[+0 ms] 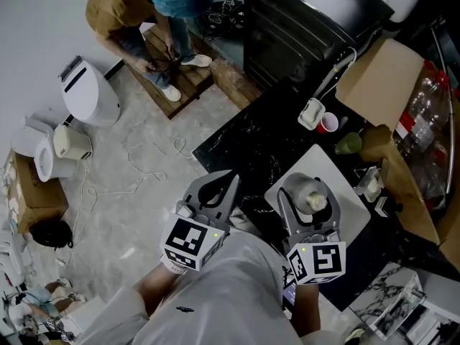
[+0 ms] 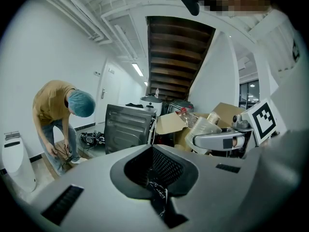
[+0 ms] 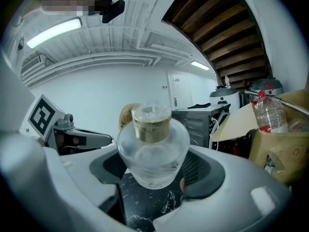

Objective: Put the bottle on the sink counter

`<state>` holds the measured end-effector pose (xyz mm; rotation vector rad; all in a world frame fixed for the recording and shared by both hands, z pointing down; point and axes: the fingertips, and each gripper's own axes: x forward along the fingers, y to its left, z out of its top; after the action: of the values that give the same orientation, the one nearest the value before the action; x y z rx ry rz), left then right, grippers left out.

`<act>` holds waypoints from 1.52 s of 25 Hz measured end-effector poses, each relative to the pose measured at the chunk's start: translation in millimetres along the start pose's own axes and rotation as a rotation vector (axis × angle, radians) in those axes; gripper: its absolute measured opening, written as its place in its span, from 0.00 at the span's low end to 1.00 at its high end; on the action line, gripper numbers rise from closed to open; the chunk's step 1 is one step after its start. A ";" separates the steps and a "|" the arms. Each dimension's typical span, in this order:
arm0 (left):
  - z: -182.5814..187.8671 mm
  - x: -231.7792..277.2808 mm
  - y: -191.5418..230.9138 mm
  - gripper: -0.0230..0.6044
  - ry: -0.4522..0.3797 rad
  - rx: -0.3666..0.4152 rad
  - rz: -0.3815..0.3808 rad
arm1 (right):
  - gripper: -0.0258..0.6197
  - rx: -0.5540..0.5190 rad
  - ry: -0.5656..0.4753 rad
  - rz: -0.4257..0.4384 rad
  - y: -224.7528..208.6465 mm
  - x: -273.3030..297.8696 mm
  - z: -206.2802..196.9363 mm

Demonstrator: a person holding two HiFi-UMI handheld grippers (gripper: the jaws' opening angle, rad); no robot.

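Note:
A squat clear glass bottle with a gold neck and a clear stopper sits between the jaws of my right gripper, which is shut on it. In the head view the bottle and the right gripper hang over a white slab lying on the black marbled counter. My left gripper is beside it to the left, over the counter's near edge. Its jaws are shut together with nothing in them. The left gripper view shows the right gripper side-on with the bottle.
A person in a tan shirt and blue hair cover crouches on a wooden pallet at the back left. A dark oven stands behind the counter. Cardboard boxes with plastic bottles crowd the right. A red cup stands on the counter, a toilet on the floor.

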<state>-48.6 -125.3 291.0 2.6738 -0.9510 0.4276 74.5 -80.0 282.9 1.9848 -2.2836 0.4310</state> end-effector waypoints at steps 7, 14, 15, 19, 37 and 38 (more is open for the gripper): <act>7.9 28.4 11.7 0.05 0.016 0.013 -0.029 | 0.57 -0.002 0.007 -0.018 -13.9 25.9 3.6; 14.1 62.5 21.3 0.05 0.026 0.013 -0.067 | 0.57 0.015 0.030 -0.034 -28.7 59.4 -0.6; 14.8 68.0 23.6 0.05 0.029 0.013 -0.070 | 0.57 0.014 0.034 -0.038 -31.8 65.0 -1.0; 14.3 91.9 33.7 0.05 0.049 0.017 -0.086 | 0.57 0.013 0.049 -0.055 -46.1 88.1 -2.0; 7.3 203.7 71.2 0.05 0.159 -0.031 -0.188 | 0.57 0.026 0.126 -0.139 -113.5 192.2 -12.3; 5.7 209.5 73.2 0.05 0.164 -0.027 -0.192 | 0.57 0.029 0.130 -0.143 -116.7 197.5 -14.4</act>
<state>60.4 -300.7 372.7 2.6261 -0.6415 0.5760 156.7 -279.0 363.5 2.0511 -2.0555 0.5640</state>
